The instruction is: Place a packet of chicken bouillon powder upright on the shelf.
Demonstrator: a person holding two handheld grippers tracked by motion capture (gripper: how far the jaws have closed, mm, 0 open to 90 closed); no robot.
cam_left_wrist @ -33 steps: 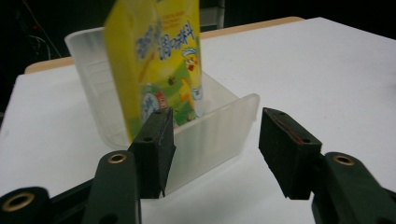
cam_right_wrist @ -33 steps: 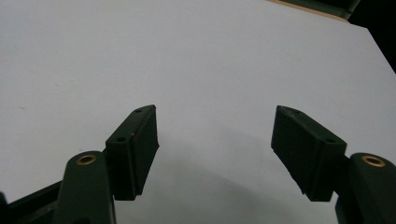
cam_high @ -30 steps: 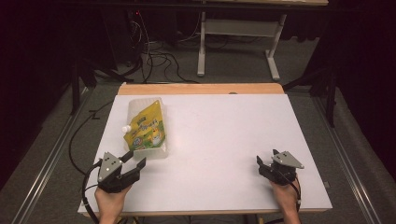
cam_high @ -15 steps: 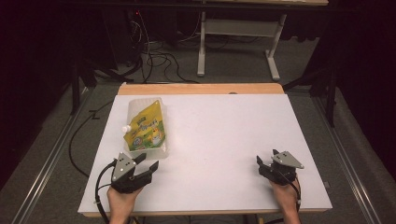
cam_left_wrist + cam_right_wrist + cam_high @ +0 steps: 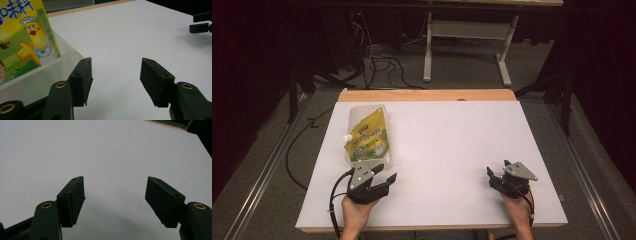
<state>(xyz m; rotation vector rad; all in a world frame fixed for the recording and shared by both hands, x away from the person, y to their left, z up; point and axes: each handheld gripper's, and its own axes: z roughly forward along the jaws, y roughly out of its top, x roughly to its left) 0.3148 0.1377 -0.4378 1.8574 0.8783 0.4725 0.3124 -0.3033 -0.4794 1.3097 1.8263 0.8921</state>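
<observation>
Hidden or cut off: in the left gripper view the yellow pouch [image 5: 23, 37] runs off the top and left edges, so I read only part of its print, a cartoon chick and a few blue characters; the clear tray [image 5: 40, 75] under it is cut off at the left too. In the high view the pouch's small print is too fine to read.
Far gripper: at the upper right edge of the left gripper view I see two dark jaw tips of my other tool, cut by the frame.
Task's thing: the yellow pouch [image 5: 368, 136] lies flat in the clear tray [image 5: 357, 111] at the left side of the white table [image 5: 447, 150], its white cap [image 5: 346, 137] pointing to the table's left edge.
My left gripper [image 5: 384, 172]: jaws apart, nothing between them but bare table; the left jaw stands just beside the tray's near corner. I cannot tell whether it touches.
My right gripper [image 5: 490, 173]: jaws apart over bare table near the front right, well apart from the pouch.
Change from earlier: my left gripper has moved toward the table's middle and a little nearer the front edge, so the tray's near end, which it overlapped before, now shows. Its jaw gap looks much the same. My right gripper, the pouch and the tray lie as they did.
Count: one pouch, one tray, one cap, one table, two grippers, two hands, one cable [image 5: 332, 200] trailing from the left tool.
</observation>
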